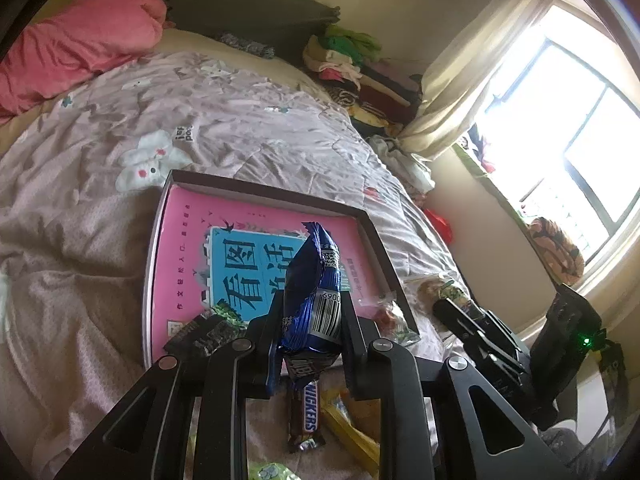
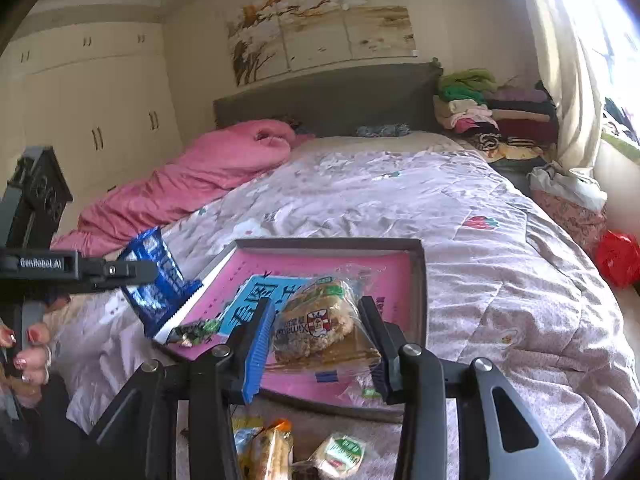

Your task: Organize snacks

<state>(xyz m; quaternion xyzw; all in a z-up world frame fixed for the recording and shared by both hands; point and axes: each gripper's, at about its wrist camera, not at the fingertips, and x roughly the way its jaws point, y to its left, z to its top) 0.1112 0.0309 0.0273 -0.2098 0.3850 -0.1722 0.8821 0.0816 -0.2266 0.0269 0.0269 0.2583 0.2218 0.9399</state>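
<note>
Both claws carry snacks above the bed.
Left claw (image 1: 310, 316) grasps a blue packet (image 1: 314, 280); right claw (image 2: 318, 328) grasps a wrapped cake (image 2: 320, 324), tray (image 2: 420, 280) at twelve o'clock.

Right gripper (image 2: 316, 344) clamped on a clear-wrapped bun (image 2: 320, 324), held above the pink-lined tray (image 2: 418, 280) on the quilted bed (image 2: 500, 264). Left gripper (image 2: 150, 270) at the left edge — pinched on a blue packet (image 2: 158, 280). Small dark-green candies (image 2: 196, 330) inside the tray's near corner; more wrapped snacks (image 2: 272, 448) below, on the quilt.
</note>
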